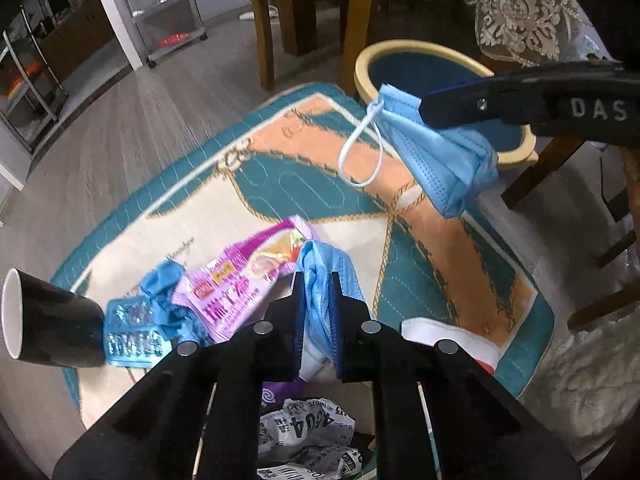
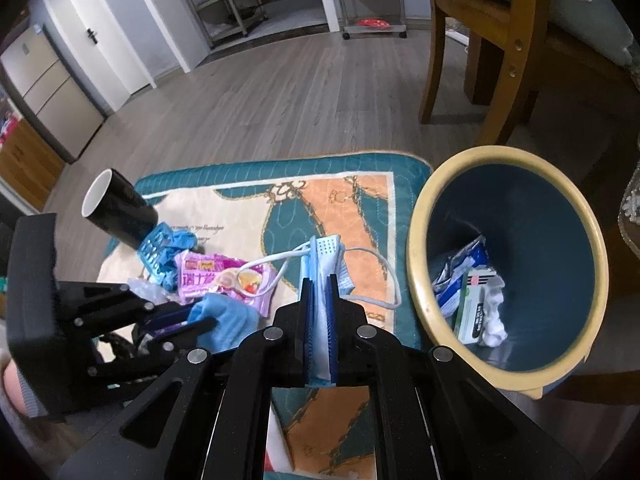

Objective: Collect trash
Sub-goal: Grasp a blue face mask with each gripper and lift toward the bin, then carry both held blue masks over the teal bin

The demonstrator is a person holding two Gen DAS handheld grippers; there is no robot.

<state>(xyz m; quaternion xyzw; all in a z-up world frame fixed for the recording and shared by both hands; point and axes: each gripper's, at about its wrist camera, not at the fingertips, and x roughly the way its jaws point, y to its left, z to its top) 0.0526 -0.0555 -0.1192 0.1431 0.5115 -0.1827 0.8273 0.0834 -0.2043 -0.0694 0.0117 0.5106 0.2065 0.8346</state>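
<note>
My left gripper [image 1: 315, 280] is shut on a crumpled blue face mask [image 1: 318, 276] low over the rug; it also shows in the right wrist view [image 2: 200, 322], with its mask [image 2: 226, 318]. My right gripper [image 2: 319, 282] is shut on a second blue face mask [image 2: 326, 256] with white ear loops, held in the air left of the bin [image 2: 508, 264]. In the left wrist view that mask [image 1: 436, 156] hangs from the right gripper [image 1: 426, 110] in front of the bin [image 1: 416, 64]. The bin holds wrappers, a box and tissue.
On the patterned rug [image 2: 360, 200] lie a pink snack wrapper [image 2: 224, 276], a blue plastic blister tray [image 2: 154, 248], a blue glove [image 2: 182, 240] and a tipped black cup [image 2: 118, 210]. Crumpled printed paper [image 1: 304, 428] lies below the left gripper. Wooden chair legs [image 2: 500, 80] stand behind the bin.
</note>
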